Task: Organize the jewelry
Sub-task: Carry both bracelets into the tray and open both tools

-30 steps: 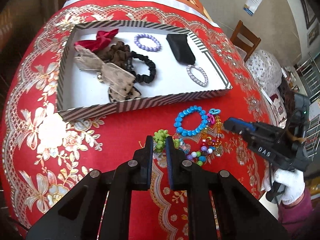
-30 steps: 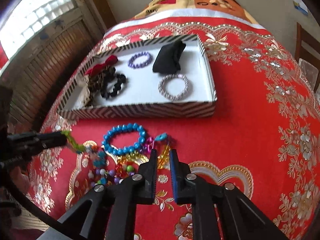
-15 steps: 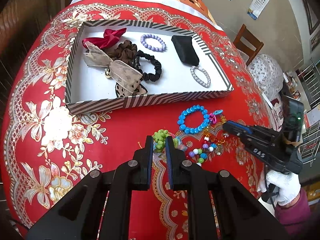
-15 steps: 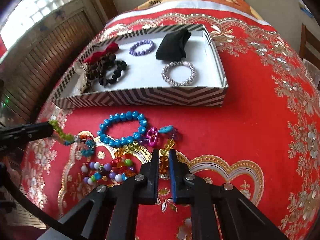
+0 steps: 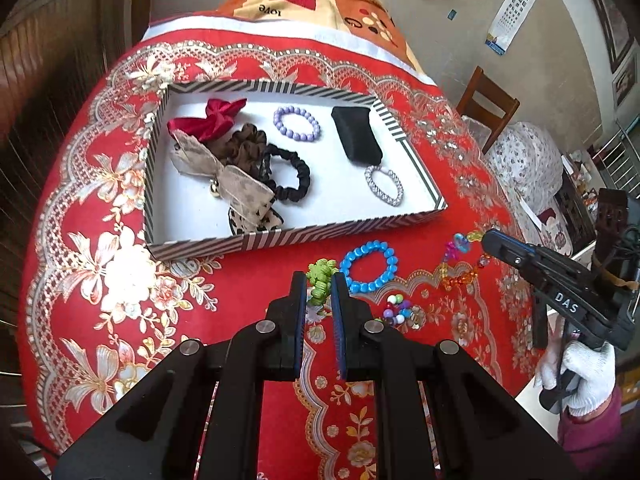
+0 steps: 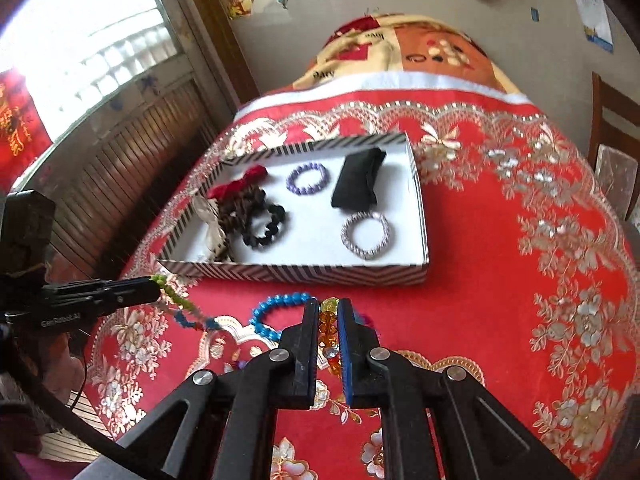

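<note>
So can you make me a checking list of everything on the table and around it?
Surface: red flowered tablecloth.
Job's things: striped box holding a purple bead bracelet, silver bracelet, black pouch, hair ties and bows; blue bead bracelet lies outside it.
Clutter: loose coloured beads on the cloth.
Grippers: left gripper shut on the green bead string; right gripper shut on the amber bead string.
Cables: a black cable at the left gripper.
Surroundings: wooden chair, eye chart, window.

Left gripper and right gripper both have fingers nearly closed, clamping beads.
</note>
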Demonstrator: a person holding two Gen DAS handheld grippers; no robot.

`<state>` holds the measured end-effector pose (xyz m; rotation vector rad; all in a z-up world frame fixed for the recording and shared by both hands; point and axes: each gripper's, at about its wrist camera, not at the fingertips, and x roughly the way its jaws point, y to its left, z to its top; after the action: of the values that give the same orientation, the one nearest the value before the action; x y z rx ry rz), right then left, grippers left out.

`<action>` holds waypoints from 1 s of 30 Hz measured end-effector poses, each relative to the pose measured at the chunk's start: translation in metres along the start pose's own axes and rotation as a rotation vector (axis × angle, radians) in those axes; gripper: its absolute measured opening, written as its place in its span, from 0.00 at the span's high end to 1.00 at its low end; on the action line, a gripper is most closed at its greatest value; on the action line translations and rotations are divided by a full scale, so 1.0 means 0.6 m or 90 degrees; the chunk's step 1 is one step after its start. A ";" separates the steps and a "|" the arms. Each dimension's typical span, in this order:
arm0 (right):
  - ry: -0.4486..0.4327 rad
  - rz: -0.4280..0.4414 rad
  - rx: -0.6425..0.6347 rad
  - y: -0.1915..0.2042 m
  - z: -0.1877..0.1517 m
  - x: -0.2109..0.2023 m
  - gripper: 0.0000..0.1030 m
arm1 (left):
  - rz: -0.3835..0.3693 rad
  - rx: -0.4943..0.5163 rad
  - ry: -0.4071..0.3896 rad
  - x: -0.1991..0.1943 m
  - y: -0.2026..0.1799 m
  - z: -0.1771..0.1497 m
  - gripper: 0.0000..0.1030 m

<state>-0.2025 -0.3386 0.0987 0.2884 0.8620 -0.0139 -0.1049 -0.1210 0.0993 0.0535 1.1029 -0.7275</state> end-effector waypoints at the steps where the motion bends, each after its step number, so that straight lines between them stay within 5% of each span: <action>1: -0.003 0.002 -0.003 0.003 0.003 -0.004 0.92 | 0.002 0.001 -0.003 -0.003 -0.001 0.002 0.89; 30: -0.032 0.012 -0.042 0.010 0.061 -0.029 0.92 | 0.073 0.043 -0.068 -0.032 -0.031 0.078 0.89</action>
<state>-0.1857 -0.3437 0.1355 0.2333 0.8077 0.0254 -0.0829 -0.1437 0.1434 0.1330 0.9646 -0.6570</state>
